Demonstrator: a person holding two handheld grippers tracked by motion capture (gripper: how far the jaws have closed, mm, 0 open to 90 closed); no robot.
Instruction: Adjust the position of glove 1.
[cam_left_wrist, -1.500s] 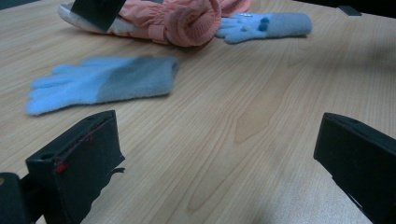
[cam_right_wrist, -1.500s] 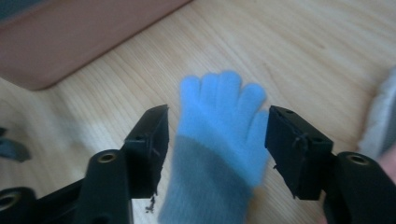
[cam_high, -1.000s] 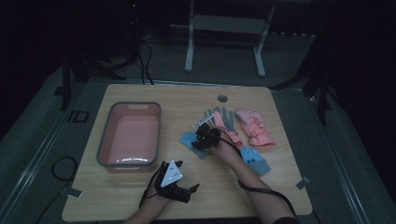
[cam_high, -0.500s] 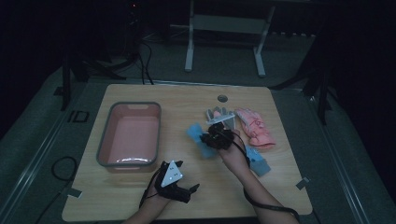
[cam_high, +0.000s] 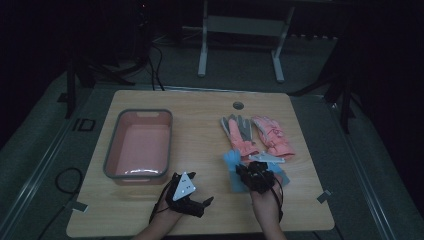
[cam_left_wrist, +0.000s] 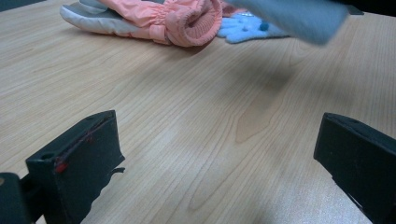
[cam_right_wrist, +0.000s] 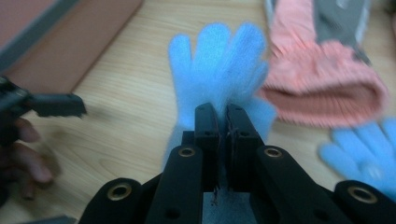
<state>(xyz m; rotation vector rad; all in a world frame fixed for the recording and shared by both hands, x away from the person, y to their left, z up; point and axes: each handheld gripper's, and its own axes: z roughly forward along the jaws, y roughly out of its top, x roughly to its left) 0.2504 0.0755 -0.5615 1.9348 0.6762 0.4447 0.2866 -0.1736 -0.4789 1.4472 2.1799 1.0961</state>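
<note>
the right gripper (cam_right_wrist: 222, 116) pinches a blue glove (cam_right_wrist: 219, 65) above the table (cam_right_wrist: 126, 88); a pink glove (cam_right_wrist: 322, 88) lies beside it, another blue glove (cam_right_wrist: 364, 154) near.

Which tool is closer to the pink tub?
The left tool is nearer: it sits just off the front right corner of the pink plastic tub. The right tool is farther right, gripping a fuzzy blue glove.

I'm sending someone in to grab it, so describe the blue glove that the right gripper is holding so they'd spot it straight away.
Start at the wooden table and go to its right half, nearer the person than the two pink gloves. The blue glove is the fuzzy light-blue one, fingers spread. Unlike the second blue glove beside it, it is pinched between the right gripper jaws.
</note>
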